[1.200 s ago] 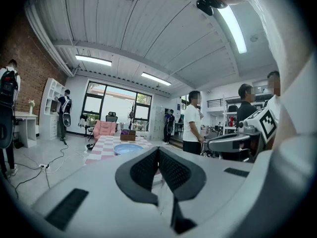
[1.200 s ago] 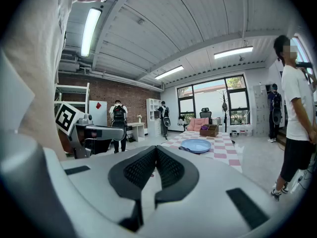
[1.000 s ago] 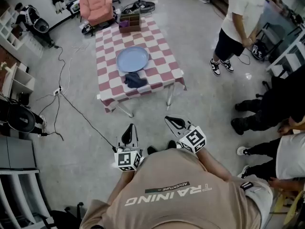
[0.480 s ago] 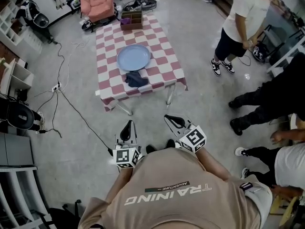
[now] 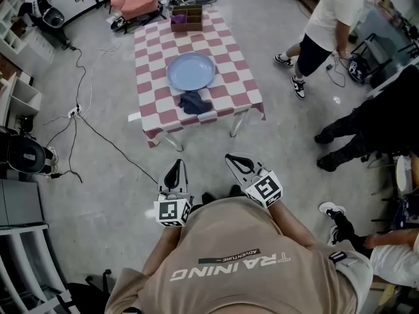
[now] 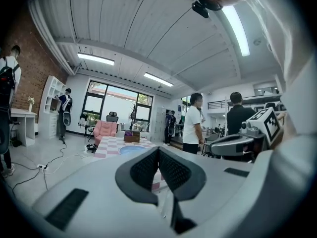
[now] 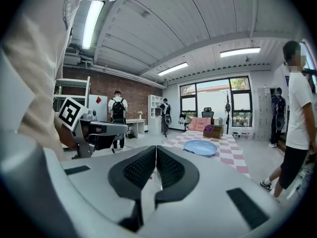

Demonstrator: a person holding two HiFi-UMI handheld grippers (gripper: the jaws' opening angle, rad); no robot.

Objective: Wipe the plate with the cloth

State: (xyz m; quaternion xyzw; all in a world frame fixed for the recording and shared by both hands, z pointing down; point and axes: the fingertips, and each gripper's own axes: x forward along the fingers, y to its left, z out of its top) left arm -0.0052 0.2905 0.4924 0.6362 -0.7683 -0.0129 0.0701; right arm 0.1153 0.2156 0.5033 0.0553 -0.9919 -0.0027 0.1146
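Resting on the table [image 5: 230, 70], the cloth [image 5: 193, 102] lies beside the plate [image 5: 190, 71].

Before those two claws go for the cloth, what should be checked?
1. Cloth lying free on the table, by the plate's near rim: ok.
2. Plate bare: ok.
3. Left gripper open to grab: not ok, shut and empty.
4. Right gripper open: not ok, shut and empty.
5. Table within reach: not ok, bare floor lies between.
6. Bystanders off the path: ok, they stand to the right.
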